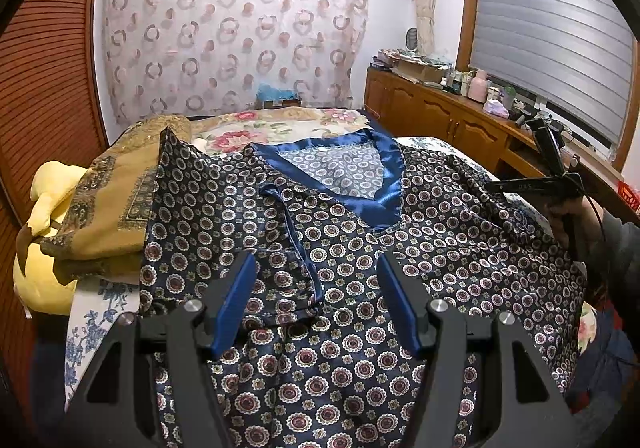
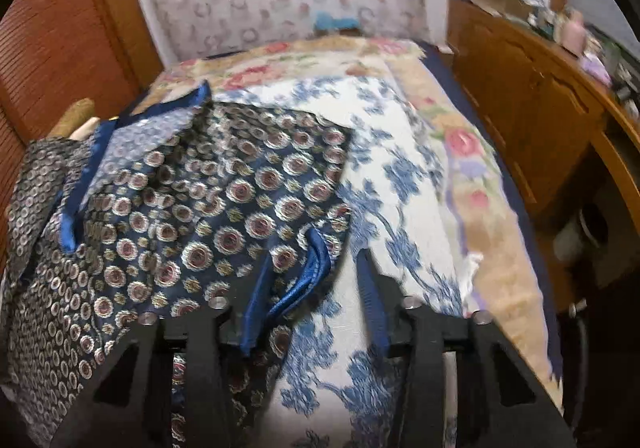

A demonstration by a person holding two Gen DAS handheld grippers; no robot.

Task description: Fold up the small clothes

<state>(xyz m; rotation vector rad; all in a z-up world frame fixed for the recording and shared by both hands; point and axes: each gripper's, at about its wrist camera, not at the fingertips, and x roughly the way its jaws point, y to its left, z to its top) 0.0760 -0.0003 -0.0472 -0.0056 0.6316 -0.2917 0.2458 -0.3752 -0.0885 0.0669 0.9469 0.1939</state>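
Note:
A dark blue short-sleeved top [image 1: 340, 248] with a ring-and-flower print and a shiny blue V-neck [image 1: 384, 199] lies face up on the bed. One sleeve [image 1: 288, 248] is folded in over its chest. My left gripper [image 1: 318, 300] hovers open over the top's lower middle, with nothing between its pads. In the right wrist view the other sleeve [image 2: 200, 207] lies spread out, its blue satin cuff [image 2: 312, 268] next to my right gripper's [image 2: 314, 304] left finger. The jaws stand apart and do not press on the cuff. A hand holds that gripper [image 1: 536, 183] at the top's right edge.
The bedspread [image 2: 400, 175] has blue and pink flowers. A folded ochre blanket [image 1: 108, 215] and a yellow pillow [image 1: 44, 203] lie at the bed's left. A wooden cabinet [image 1: 440, 115] with clutter on it runs along the right. A slatted wooden wall stands at the left.

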